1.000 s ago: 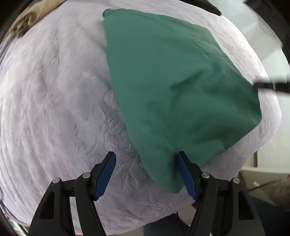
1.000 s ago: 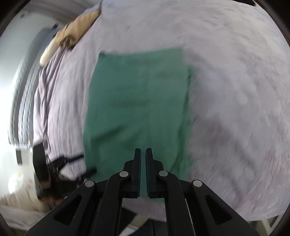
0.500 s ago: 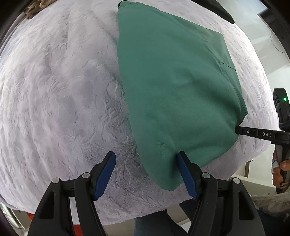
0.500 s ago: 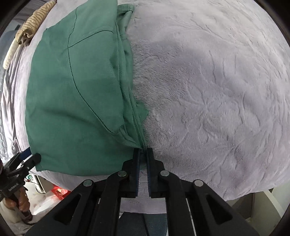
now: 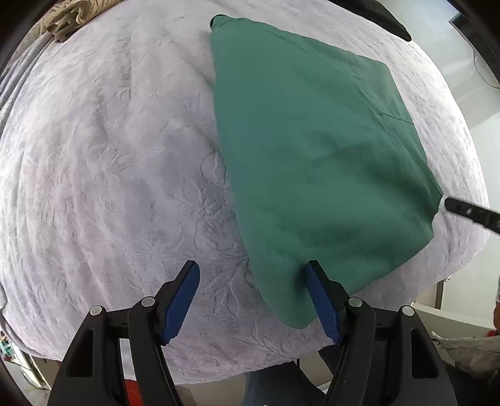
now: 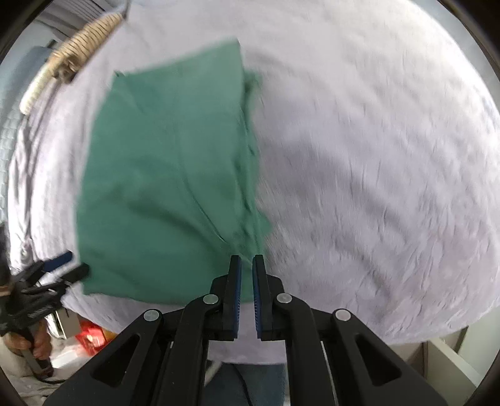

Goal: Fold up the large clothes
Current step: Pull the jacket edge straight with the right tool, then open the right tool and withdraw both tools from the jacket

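A folded green garment (image 5: 318, 156) lies flat on a pale lilac blanket (image 5: 109, 162). My left gripper (image 5: 251, 274) is open and empty, straddling the garment's near corner from just above. In the right wrist view the garment (image 6: 168, 187) is blurred, its layered edge running toward me. My right gripper (image 6: 247, 260) has its jaws nearly together with a narrow gap, just short of the garment's near right corner, holding nothing. Its tip shows at the right edge of the left wrist view (image 5: 468, 212).
A striped tan cloth (image 5: 72, 15) lies bunched at the far left of the bed, and shows in the right wrist view (image 6: 75, 59) too. A dark item (image 5: 384, 15) sits at the far edge. The bed's front edge is close below both grippers.
My right gripper has pulled back and up from the garment's corner, and its view is now blurred. My left gripper stays open over the near corner, little moved.
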